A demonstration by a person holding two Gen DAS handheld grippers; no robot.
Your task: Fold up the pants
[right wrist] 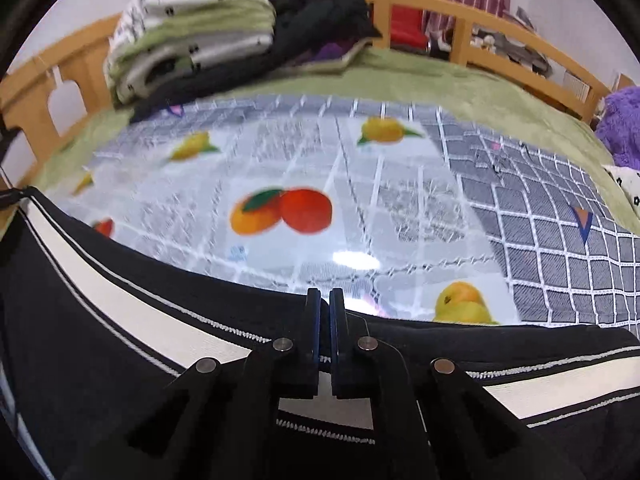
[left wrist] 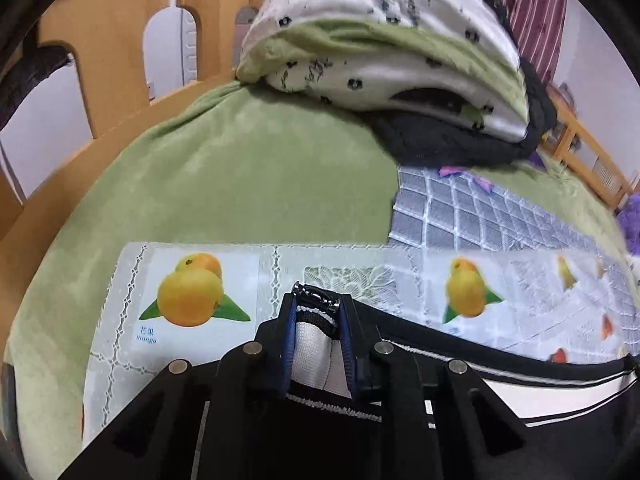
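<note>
My left gripper (left wrist: 318, 312) pinches a bunched fold of the black knit pants (left wrist: 520, 420) with their white ribbed stripe. My right gripper (right wrist: 325, 300) has its jaws pressed together on the hem. The pants lie on a glossy fruit-print plastic sheet (right wrist: 320, 168) over the fuzzy green bedspread (left wrist: 240, 184).

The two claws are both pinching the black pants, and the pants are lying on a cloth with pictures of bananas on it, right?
Not bananas. The cloth under the black pants has pictures of mangoes and oranges, which the right wrist view shows best. The rest is right: the left claw and the right claw are both pinching the pants along their white-striped edge.
</note>
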